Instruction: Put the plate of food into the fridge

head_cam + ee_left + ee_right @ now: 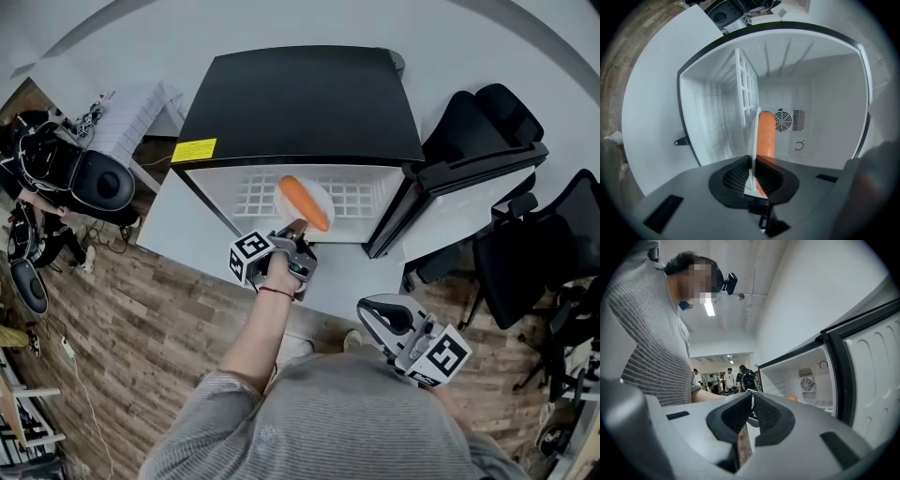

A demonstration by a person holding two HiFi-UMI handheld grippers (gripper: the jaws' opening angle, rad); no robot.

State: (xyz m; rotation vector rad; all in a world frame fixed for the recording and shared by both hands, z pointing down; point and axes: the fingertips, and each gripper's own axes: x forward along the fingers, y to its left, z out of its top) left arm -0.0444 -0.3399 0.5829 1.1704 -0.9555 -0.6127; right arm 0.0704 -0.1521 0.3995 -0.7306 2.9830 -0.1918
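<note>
Your left gripper is at the mouth of the fridge. Its jaws are clamped on the near rim of the plate, so the plate reaches into the opening over the wire shelf. You cannot tell from either view whether the plate touches the shelf.

In the left gripper view the left gripper pinches the plate, which shows edge-on as a thin white line. The carrot lies on one face of it, and the wire shelf sits close on the other side. There is open room beyond, as far as the back wall and its round fan grille. The smooth white side walls of the fridge stand well clear of the plate.

The carrot is a smooth orange rod with rounded ends, lying slantwise across the glossy round plate. The fridge is a matte black box with a white liner and a yellow label at its front left corner. Its door swings out to your right, and black office chairs crowd just behind it.

Your right gripper hangs back near your body, well apart from the fridge and above the wood-grain floor. In its own view the right gripper has its ribbed black pads drawn together with nothing between them. The ridged white door liner is at its right.
</note>
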